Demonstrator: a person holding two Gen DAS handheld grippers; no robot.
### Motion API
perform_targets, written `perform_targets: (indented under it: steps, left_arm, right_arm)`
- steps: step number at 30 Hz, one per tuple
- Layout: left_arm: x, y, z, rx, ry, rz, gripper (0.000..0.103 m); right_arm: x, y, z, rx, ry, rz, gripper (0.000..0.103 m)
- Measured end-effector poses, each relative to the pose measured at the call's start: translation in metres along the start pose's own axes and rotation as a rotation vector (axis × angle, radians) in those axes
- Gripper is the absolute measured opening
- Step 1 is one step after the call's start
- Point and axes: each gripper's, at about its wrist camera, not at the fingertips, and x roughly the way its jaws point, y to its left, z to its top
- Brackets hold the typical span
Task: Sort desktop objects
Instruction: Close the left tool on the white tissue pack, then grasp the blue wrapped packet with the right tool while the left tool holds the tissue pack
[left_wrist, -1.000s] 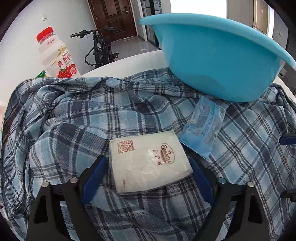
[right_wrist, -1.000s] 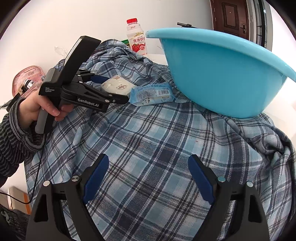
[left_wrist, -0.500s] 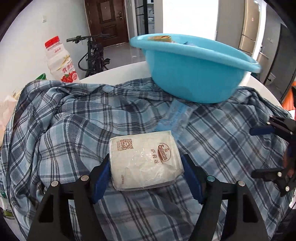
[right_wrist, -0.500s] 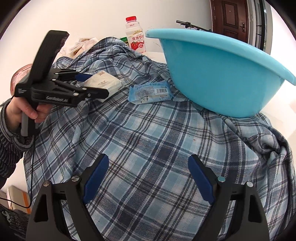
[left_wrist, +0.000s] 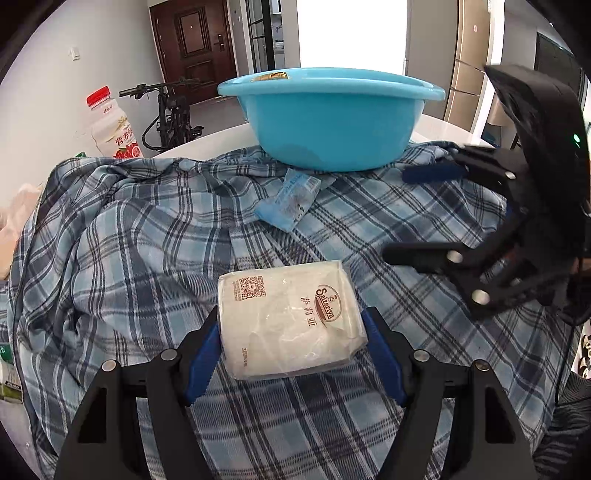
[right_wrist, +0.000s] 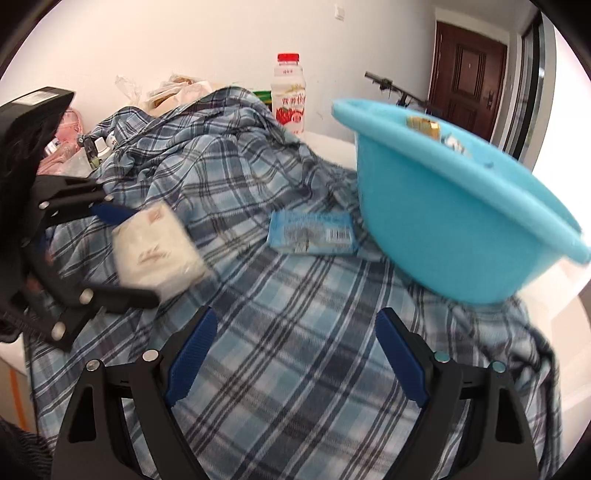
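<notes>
Left gripper (left_wrist: 291, 343) closed on a white tissue pack (left_wrist: 288, 321), blue pads pressed to both its short sides, pack lifted clear of the checked shirt (left_wrist: 147, 236) below. Same pack seen from the right wrist (right_wrist: 159, 251), blurred, clamped between black fingers at the left edge of that view. Right gripper (right_wrist: 295, 354) spread wide, nothing between its blue pads, only shirt cloth beneath. From the left wrist, right gripper (left_wrist: 421, 214) at the right side, jaws apart, over the shirt near the basin.

Blue plastic basin (left_wrist: 332, 118) resting on the far part of the shirt, a gold wrapper (right_wrist: 424, 125) and some small bits visible inside near the rim. Light-blue flat packet (left_wrist: 288, 201) lying on the shirt just in front of the basin, barcode side up in the right view (right_wrist: 314, 232). White drink bottle with red cap (left_wrist: 110, 125) standing beyond the shirt at the left, near the wall. Pink items (right_wrist: 66, 147) and a crumpled bag behind the shirt's far left fold. Bicycle (left_wrist: 170, 114) and dark door (left_wrist: 192, 48) in the background.
</notes>
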Motion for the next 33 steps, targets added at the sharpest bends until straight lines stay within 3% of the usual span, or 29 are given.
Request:
perform_targets:
  steps: [6,14,33]
  left_arm:
    - [0.004,-0.002,-0.011,0.013,0.014,0.032,0.075]
    - [0.001,0.009,-0.019,-0.024,0.015,0.021,0.076]
    - [-0.002,-0.008,-0.027,-0.018,-0.005,-0.037,0.076]
  right_arm:
    - [0.027,0.019,0.019,-0.027,-0.003,-0.057,0.087]
    - [0.059,0.018,0.037,-0.023,0.023,-0.155,0.087]
    - [0.103,0.008,0.051,0.067,0.108,-0.159,0.087]
